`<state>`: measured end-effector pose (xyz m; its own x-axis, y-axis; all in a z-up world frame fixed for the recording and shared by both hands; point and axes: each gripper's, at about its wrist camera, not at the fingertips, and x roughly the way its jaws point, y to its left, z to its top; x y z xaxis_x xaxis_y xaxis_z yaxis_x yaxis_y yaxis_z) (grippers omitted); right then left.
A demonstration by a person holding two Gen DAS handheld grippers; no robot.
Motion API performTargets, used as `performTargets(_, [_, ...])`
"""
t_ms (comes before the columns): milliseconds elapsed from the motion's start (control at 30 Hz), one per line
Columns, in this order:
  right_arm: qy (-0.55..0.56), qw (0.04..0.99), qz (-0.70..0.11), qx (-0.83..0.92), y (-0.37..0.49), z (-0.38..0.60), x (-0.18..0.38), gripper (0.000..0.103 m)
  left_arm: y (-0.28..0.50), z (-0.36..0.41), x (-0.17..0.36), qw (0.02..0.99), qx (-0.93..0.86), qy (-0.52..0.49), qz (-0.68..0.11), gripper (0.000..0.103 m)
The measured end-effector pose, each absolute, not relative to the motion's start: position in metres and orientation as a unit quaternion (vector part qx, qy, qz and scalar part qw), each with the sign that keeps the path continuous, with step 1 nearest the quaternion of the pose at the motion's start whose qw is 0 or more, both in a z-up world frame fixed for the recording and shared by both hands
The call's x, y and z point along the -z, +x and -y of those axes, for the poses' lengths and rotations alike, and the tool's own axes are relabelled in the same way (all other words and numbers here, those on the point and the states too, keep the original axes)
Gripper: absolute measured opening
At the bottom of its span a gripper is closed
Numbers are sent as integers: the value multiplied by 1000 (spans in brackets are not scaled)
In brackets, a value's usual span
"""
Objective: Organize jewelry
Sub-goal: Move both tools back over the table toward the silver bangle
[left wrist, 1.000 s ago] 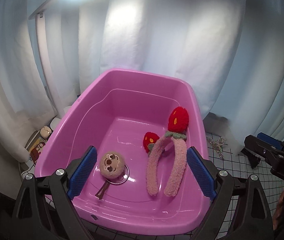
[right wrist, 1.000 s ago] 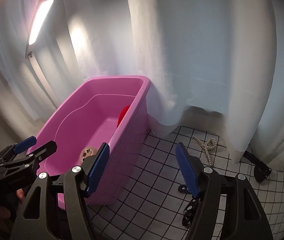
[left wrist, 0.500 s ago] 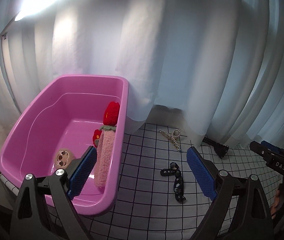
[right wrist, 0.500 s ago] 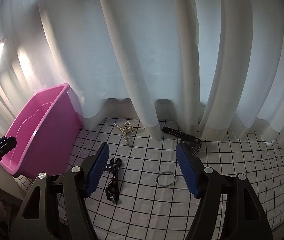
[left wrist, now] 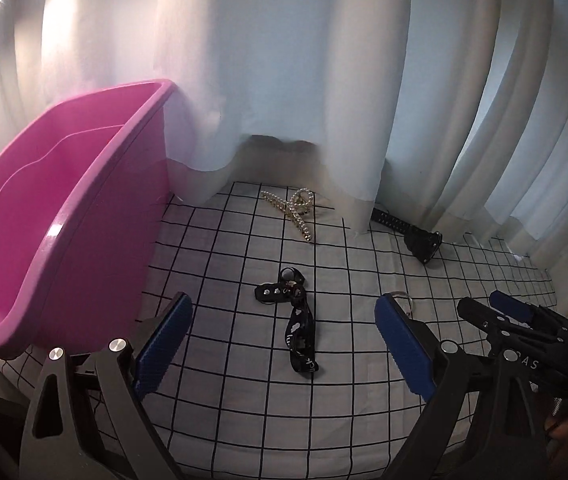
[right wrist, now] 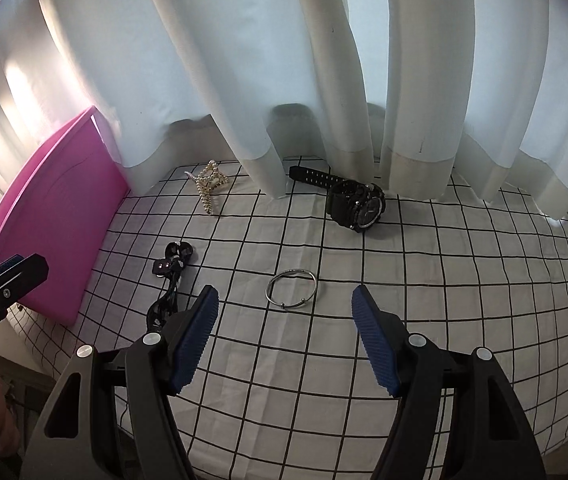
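On the checked cloth lie a silver bangle (right wrist: 292,290), a black watch (right wrist: 356,200), a pearl piece (right wrist: 207,184) and a black printed strap (right wrist: 169,280). My right gripper (right wrist: 285,296) hovers open just in front of the bangle, with nothing between its fingers. My left gripper (left wrist: 284,304) is open above the black strap (left wrist: 296,320), not touching it. In the left wrist view the pearl piece (left wrist: 292,208) and the watch (left wrist: 420,240) lie near the curtain, and the bangle (left wrist: 404,300) peeks from behind one finger. The pink tub (left wrist: 63,220) stands at the left, its inside hidden.
White curtains hang along the back of the cloth and drape over its far edge. The pink tub (right wrist: 51,220) bounds the cloth on the left. Each gripper shows at the edge of the other's view: the right gripper (left wrist: 480,304), the left gripper (right wrist: 29,266).
Both grippers have swung right, away from the pink tub, and come down toward the cloth. The tub's contents have left view; the bangle, watch and strap now lie ahead. Jaws stayed open.
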<state>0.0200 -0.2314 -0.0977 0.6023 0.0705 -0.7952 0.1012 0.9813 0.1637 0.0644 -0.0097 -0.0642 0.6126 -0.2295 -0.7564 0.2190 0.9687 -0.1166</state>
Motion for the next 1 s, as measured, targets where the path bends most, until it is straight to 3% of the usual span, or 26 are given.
performTargets(400, [98,873,-477,12,46,230,167,66,100,26,150,877,96,39,-469,91])
performTargets(1000, [64,869,-490,24,79,218,201,66,129,47,188,873,97,67,-473,91])
